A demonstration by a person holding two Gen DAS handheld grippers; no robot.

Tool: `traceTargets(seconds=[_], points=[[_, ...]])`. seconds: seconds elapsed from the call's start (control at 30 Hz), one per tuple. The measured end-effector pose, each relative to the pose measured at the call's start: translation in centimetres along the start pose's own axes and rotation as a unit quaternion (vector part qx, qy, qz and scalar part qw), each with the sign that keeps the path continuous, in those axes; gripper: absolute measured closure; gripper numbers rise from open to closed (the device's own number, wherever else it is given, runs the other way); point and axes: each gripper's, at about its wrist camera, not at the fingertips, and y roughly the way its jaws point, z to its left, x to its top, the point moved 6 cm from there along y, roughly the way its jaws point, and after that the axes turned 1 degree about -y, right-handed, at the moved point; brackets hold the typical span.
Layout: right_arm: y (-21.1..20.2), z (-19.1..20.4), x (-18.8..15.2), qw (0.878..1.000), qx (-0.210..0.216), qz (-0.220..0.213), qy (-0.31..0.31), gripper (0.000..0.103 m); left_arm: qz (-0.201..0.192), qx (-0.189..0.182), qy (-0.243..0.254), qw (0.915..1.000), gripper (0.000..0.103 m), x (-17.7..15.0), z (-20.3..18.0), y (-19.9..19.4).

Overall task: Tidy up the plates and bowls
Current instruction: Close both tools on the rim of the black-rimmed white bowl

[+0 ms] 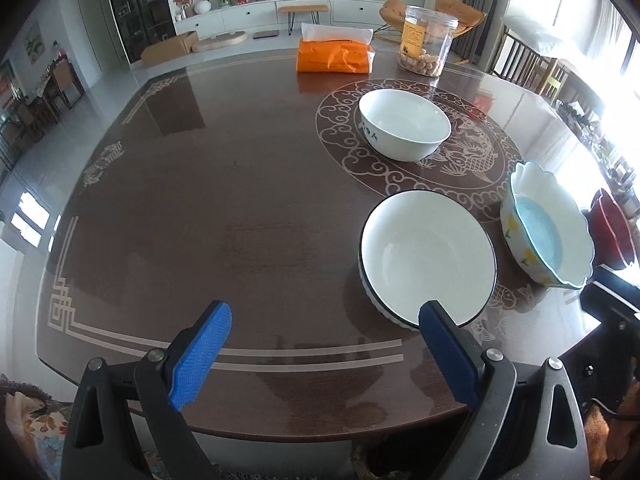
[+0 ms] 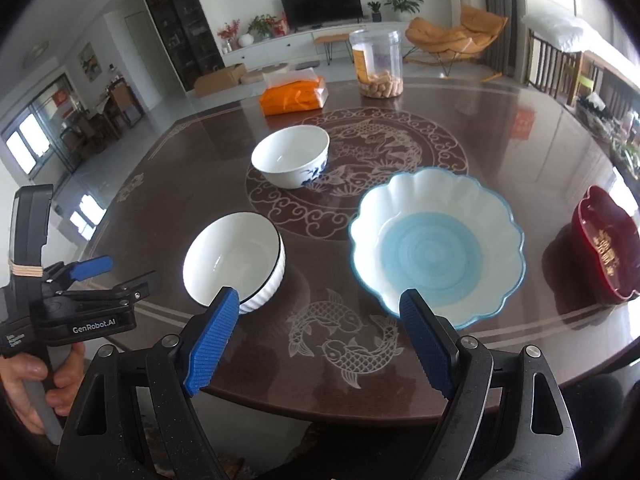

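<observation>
Left wrist view. Left tongs: blue ribbed pads spread apart, holding nothing, poised low over the near edge of the dark glossy wooden tabletop with pale inlaid patterns. Black-rimmed white ribbed bowl: just ahead of the right pad, upright, empty. Plain white bowl with blue painted marks: farther back on the round medallion, well apart from the others. Scalloped white bowl with pale-blue centre: right of the black-rimmed bowl, near but apparently not touching. Orange tissue pack and clear plastic jar of biscuits: far edge.

Right wrist view. Right tongs: pads apart, empty, held above the inlaid fish between the black-rimmed bowl and the scalloped bowl. Dark red lacquered dish: far right. The left gripper appears at the left, gripped by a bare hand.

Handling judgement: nothing is stacked yet; the likely first step is nesting a smaller bowl into the scalloped one. Pinch the rim squarely, one pad inside, lift level, and lower gently, as glazed ware may slip.
</observation>
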Motion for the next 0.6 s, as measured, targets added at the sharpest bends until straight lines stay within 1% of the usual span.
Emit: traceTargets(seconds=[0.1, 0.2, 0.23, 0.27, 0.3, 0.33, 0.4, 0.43, 0.47, 0.5, 0.53, 0.57, 0.6], points=[[1.8, -0.3, 0.0, 0.999, 0.028, 0.030, 0.027, 0.019, 0.011, -0.035, -0.018, 0.9992, 0.009, 0.6, 0.3, 0.7], [3.3, 0.0, 0.4, 0.997, 0.049, 0.052, 0.039, 0.020, 0.026, -0.063, -0.036, 0.9970, 0.010, 1.2, 0.3, 1.6], [3.8, 0.3, 0.6, 0.996, 0.052, 0.056, 0.035, 0.020, 0.032, -0.069, -0.041, 0.9962, 0.014, 1.3, 0.3, 2.0], [4.4, 0.7, 0.8, 0.996, 0.053, 0.060, 0.027, 0.020, 0.037, -0.072, -0.044, 0.9958, 0.016, 1.5, 0.2, 2.4], [4.9, 1.0, 1.0, 0.996, 0.054, 0.063, 0.020, 0.020, 0.040, -0.071, -0.041, 0.9958, 0.022, 1.6, 0.1, 2.9], [5.6, 1.1, 1.2, 0.996, 0.053, 0.068, 0.016, 0.020, 0.043, -0.065, -0.036, 0.9963, 0.026, 1.6, -0.1, 3.3], [7.0, 1.3, 1.4, 0.996, 0.049, 0.079, 0.012, 0.026, 0.045, -0.055, -0.028, 0.9971, 0.028, 1.6, -0.4, 4.2], [7.7, 1.4, 1.4, 0.995, 0.051, 0.085, 0.009, 0.027, 0.048, -0.054, -0.027, 0.9970, 0.028, 1.5, -0.6, 4.7], [8.3, 1.5, 1.4, 0.995, 0.050, 0.089, 0.005, 0.031, 0.052, -0.054, -0.026, 0.9968, 0.028, 1.5, -0.7, 5.3], [8.9, 1.6, 1.3, 0.994, 0.048, 0.096, 0.000, 0.033, 0.056, -0.053, -0.026, 0.9967, 0.031, 1.5, -0.7, 5.9], [9.6, 1.8, 1.3, 0.994, 0.049, 0.102, -0.005, 0.034, 0.061, -0.052, -0.025, 0.9964, 0.037, 1.4, -0.8, 6.5], [10.2, 1.8, 1.2, 0.993, 0.047, 0.107, -0.007, 0.037, 0.067, -0.052, -0.023, 0.9961, 0.040, 1.3, -0.9, 7.1], [10.9, 1.9, 1.1, 0.992, 0.043, 0.114, -0.010, 0.043, 0.072, -0.052, -0.021, 0.9958, 0.049, 1.2, -1.0, 7.7]])
